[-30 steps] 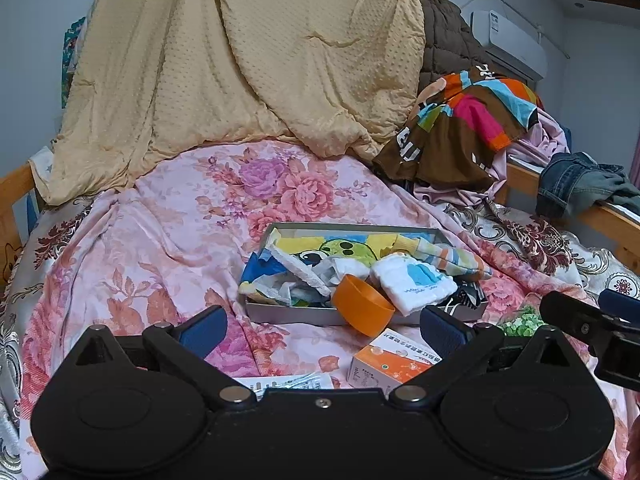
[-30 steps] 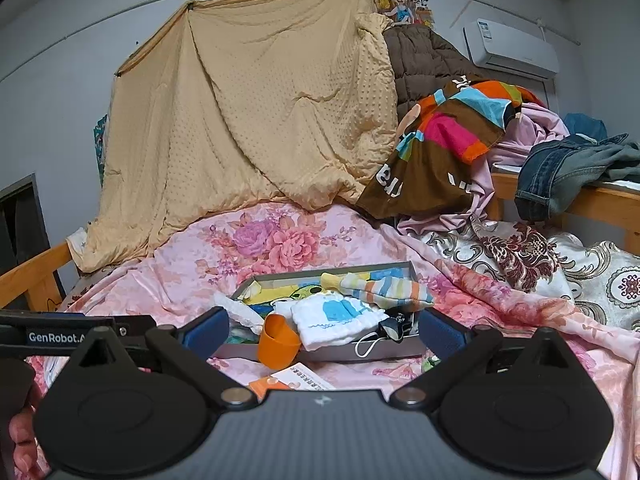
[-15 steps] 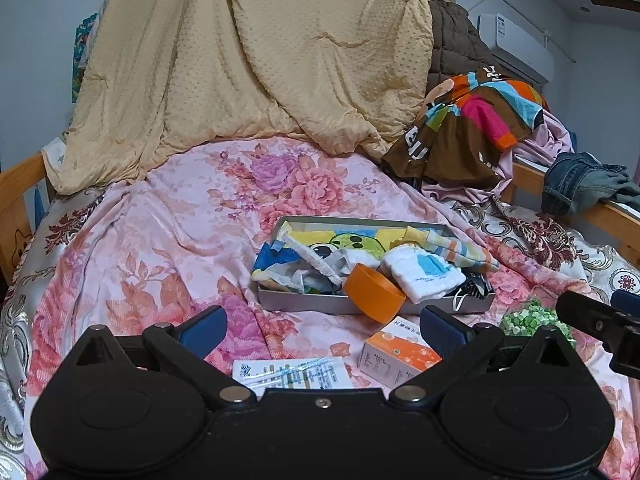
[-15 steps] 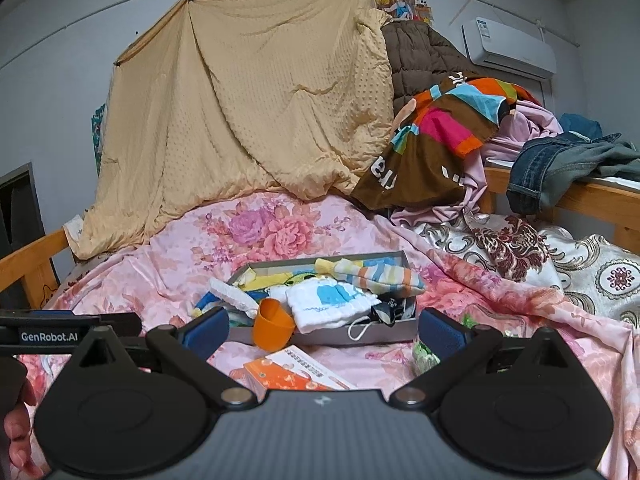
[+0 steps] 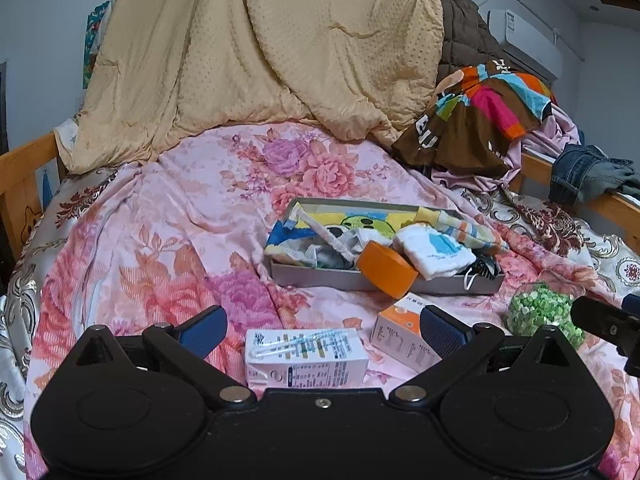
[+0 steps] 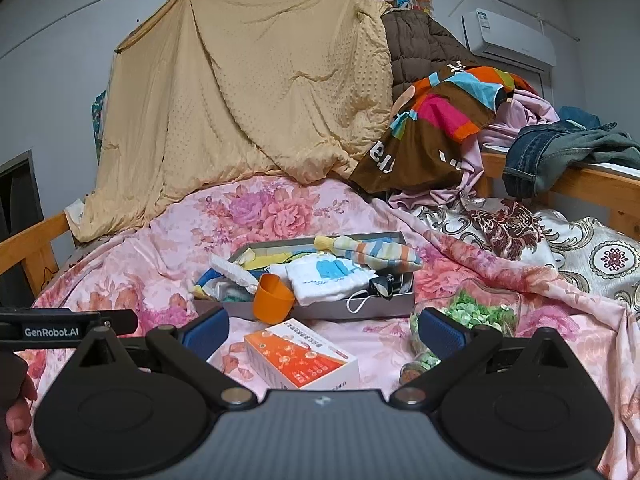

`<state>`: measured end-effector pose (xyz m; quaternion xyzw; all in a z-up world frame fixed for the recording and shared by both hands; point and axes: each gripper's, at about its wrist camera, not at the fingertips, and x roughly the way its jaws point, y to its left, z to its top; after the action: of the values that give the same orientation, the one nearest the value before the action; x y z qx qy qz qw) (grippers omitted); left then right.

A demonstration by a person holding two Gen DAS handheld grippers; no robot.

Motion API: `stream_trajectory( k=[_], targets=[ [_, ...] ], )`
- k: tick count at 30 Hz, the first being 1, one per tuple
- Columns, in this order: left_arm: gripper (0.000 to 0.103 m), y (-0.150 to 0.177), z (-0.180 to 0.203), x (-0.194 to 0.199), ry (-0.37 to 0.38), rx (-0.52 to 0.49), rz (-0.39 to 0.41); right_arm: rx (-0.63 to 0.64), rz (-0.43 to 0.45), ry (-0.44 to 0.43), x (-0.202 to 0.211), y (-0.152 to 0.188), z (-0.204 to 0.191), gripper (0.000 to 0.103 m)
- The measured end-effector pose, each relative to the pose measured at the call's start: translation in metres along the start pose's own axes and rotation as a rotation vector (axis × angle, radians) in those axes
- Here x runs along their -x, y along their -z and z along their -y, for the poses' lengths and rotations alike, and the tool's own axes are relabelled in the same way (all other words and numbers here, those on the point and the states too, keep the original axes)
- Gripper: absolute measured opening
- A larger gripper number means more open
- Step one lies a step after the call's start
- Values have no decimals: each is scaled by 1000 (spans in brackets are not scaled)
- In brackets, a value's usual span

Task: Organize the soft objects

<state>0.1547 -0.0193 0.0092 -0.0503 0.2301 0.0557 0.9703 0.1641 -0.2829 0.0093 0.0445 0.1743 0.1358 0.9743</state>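
A grey box [image 5: 320, 278] [image 6: 380, 307] on the floral bed holds small cloths: a white towel with a blue print [image 5: 438, 250] [image 6: 328, 276], a striped cloth [image 5: 460, 226] [image 6: 372, 252] and a yellow cartoon cloth [image 5: 360, 220]. An orange cup [image 5: 386, 268] [image 6: 273, 298] leans on the box's front rim. My left gripper [image 5: 322, 326] is open and empty, held back from the box above a white carton [image 5: 306, 356]. My right gripper [image 6: 324, 330] is open and empty above an orange-white box [image 6: 304, 362] [image 5: 400, 332].
A clear bag of green pieces [image 6: 468, 314] [image 5: 540, 314] lies right of the boxes. A beige blanket [image 5: 260, 52] hangs behind. A colourful brown cloth [image 6: 436, 124], pink clothes and jeans [image 6: 560, 152] pile on the wooden rail [image 6: 592, 184] at right.
Both grippers have pulled back and up from the box, so the white carton and the orange-white box now show below them. Both stay open.
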Motion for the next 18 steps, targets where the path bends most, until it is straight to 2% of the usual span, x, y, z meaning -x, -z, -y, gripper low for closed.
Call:
stream_trajectory(
  k=[18],
  targets=[
    [102,24,1,6,16,-16,-2,-2,-36,-3,10,17,-5,103]
  ],
)
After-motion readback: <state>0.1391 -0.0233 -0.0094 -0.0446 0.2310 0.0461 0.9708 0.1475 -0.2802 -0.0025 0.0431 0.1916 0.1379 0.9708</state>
